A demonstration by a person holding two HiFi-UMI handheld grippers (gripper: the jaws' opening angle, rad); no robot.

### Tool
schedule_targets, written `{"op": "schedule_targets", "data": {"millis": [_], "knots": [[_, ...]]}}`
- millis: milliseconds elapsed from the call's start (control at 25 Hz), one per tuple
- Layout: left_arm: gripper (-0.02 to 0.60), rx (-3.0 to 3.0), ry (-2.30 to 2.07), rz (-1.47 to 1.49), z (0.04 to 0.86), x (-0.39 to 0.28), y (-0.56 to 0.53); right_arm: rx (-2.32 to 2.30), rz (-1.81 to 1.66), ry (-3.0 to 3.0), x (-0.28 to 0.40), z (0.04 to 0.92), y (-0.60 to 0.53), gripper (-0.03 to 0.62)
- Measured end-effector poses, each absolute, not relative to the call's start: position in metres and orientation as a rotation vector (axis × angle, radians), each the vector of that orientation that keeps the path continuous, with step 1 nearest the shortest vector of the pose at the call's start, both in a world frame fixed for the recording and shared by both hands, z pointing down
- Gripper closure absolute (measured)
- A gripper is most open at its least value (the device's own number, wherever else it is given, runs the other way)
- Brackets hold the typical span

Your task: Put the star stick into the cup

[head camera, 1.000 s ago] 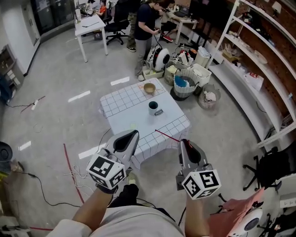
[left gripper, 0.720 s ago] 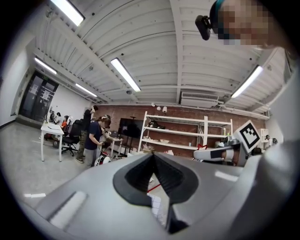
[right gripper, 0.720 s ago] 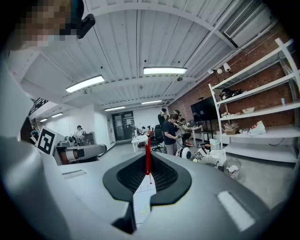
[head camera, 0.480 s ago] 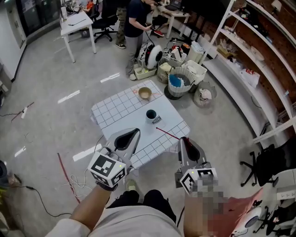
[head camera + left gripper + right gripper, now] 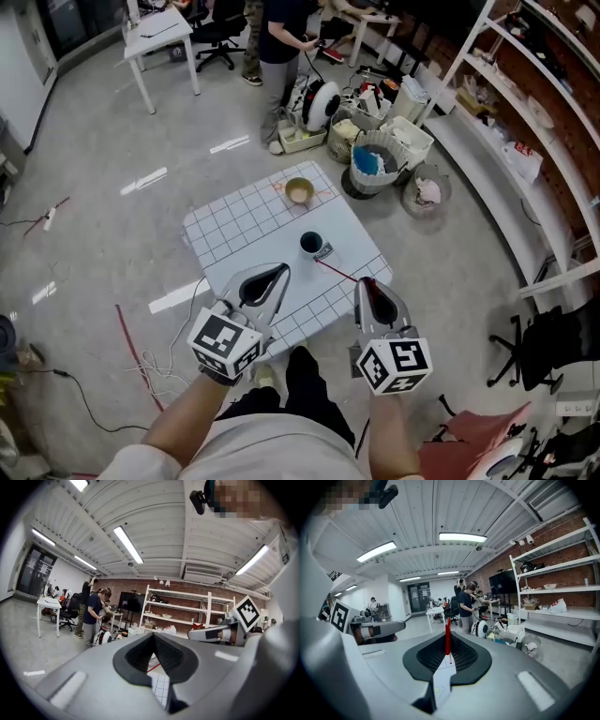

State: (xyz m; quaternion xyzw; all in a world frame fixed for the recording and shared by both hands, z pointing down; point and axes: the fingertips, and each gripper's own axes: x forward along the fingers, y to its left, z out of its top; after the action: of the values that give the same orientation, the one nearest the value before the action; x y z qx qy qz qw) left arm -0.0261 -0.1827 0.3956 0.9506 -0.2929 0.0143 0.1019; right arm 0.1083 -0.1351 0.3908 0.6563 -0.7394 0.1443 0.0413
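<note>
Right tool (image 5: 367, 283) pinches star stick (image 5: 337, 272) (tip near cup (image 5: 311, 244)).

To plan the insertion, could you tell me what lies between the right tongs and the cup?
Only the star stick held in the right tongs, reaching toward the cup above bare tablecloth; the head view shows it.

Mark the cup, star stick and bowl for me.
cup (image 5: 311, 244), head view, on its dark open top.
star stick (image 5: 339, 272), head view, middle of the red shaft.
bowl (image 5: 299, 192), head view, its inside.
</note>
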Motion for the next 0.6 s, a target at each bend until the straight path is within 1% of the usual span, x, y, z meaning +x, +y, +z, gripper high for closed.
{"op": "schedule_targets", "data": {"millis": [600], "knots": [[0.575, 2.679, -0.932, 0.159, 0.485, 0.039, -0.275, 1.799, 0.668, -2.262, 0.158, 0.503, -0.256, 0.563]]}}
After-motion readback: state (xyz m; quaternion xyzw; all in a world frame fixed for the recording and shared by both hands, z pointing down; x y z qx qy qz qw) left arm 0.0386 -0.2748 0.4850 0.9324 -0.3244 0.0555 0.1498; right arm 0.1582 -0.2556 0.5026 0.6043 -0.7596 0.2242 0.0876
